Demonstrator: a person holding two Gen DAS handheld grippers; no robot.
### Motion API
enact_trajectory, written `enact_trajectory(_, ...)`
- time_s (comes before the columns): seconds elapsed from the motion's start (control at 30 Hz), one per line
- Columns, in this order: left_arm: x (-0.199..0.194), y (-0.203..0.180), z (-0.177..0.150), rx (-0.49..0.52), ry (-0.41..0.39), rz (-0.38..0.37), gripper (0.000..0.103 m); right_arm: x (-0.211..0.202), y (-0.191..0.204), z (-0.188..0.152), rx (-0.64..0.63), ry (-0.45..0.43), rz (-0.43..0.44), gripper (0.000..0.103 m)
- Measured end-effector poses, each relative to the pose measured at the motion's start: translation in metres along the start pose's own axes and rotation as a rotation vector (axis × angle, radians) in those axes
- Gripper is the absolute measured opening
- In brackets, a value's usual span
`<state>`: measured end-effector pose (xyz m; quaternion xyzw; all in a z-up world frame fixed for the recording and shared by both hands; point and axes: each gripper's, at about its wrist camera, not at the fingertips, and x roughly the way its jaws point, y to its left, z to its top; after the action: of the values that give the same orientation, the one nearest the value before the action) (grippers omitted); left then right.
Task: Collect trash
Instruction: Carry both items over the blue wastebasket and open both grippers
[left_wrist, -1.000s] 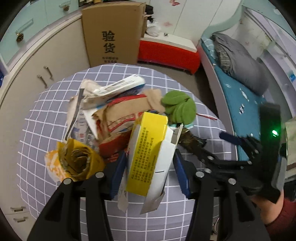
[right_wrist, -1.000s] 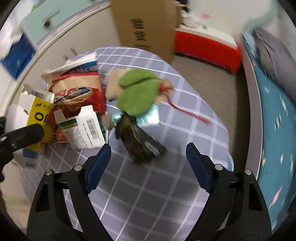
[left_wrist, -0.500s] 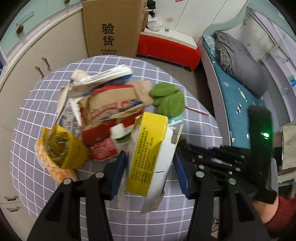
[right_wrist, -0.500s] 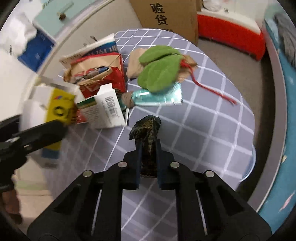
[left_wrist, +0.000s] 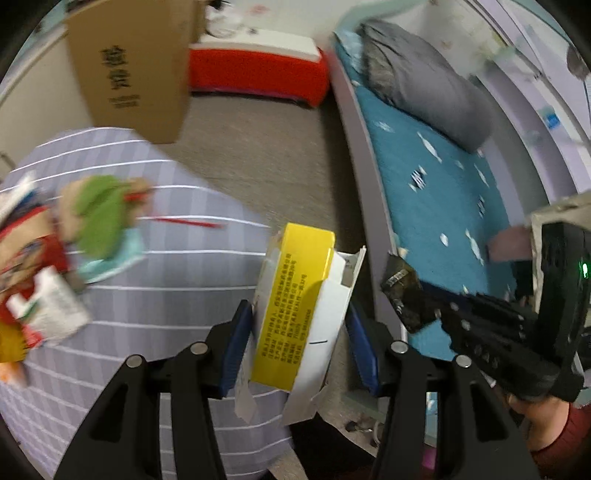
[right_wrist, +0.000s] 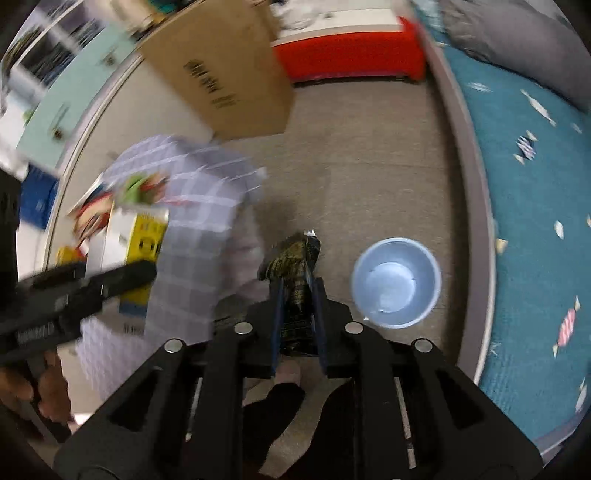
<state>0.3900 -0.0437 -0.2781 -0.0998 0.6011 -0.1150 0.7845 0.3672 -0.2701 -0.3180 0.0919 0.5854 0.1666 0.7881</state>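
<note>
My left gripper (left_wrist: 299, 328) is shut on a torn yellow-and-white carton (left_wrist: 295, 306) and holds it over the right edge of the round checked table (left_wrist: 155, 295). My right gripper (right_wrist: 295, 295) is shut on a dark crumpled wrapper (right_wrist: 293, 266) above the floor, left of a pale blue bin (right_wrist: 395, 282). The wrapper also shows in the left wrist view (left_wrist: 402, 291). A pile of trash lies at the table's left: green leaf-shaped piece (left_wrist: 99, 210), red-and-brown paper bag (left_wrist: 26, 247), small white carton (left_wrist: 48, 306).
A tall cardboard box (left_wrist: 133, 66) stands on the floor beyond the table. A red-and-white bench (left_wrist: 258, 70) sits behind it. A bed with a teal sheet (left_wrist: 443, 206) and grey bedding runs along the right. Pale cabinets (right_wrist: 70, 107) line the left wall.
Both grippers swung right, off the table towards the floor and bin. The right gripper, which closed on the dark wrapper, has lifted it off the table. The left still holds the carton.
</note>
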Motion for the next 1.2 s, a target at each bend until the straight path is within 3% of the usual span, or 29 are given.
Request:
enact_trajectory(0.03, 0.008, -0.009, 0.003, 0.007, 0.016, -0.004, 0.051, 0.001, -0.01, 0.001, 0.011, 0.004, -0.009, 0.053)
enact_trajectory(0.07, 0.018, -0.021, 0.006, 0.015, 0.035, -0.004, 0.051, 0.001, -0.024, 0.002, 0.024, 0.005, -0.043, 0.065)
enact_trajectory(0.57, 0.099, -0.122, 0.028, 0.086, 0.182, -0.014, 0.052, -0.048, -0.101, -0.014, 0.098, -0.067, -0.138, 0.065)
enact_trajectory(0.93, 0.124, -0.172, 0.041, 0.165, 0.224, -0.017, 0.053, -0.08, -0.142, -0.022, 0.196, -0.163, -0.189, 0.066)
enact_trajectory(1.0, 0.125, -0.178, 0.044, 0.173, 0.226, -0.026, 0.056, -0.084, -0.145, -0.024, 0.207, -0.176, -0.194, 0.067)
enact_trajectory(1.03, 0.126, -0.18, 0.045, 0.174, 0.232, -0.033, 0.062, -0.088, -0.148, -0.025, 0.217, -0.192, -0.204, 0.067)
enact_trajectory(1.07, 0.126, -0.181, 0.046, 0.173, 0.23, -0.028, 0.076, -0.09, -0.15, -0.025, 0.222, -0.199, -0.21, 0.067)
enact_trajectory(1.1, 0.125, -0.182, 0.046, 0.171, 0.224, -0.018, 0.079, -0.091, -0.151, -0.025, 0.227, -0.202, -0.214, 0.067)
enact_trajectory(1.2, 0.126, -0.182, 0.046, 0.167, 0.231, -0.003, 0.079, -0.092, -0.154, -0.025, 0.232, -0.199, -0.212, 0.067)
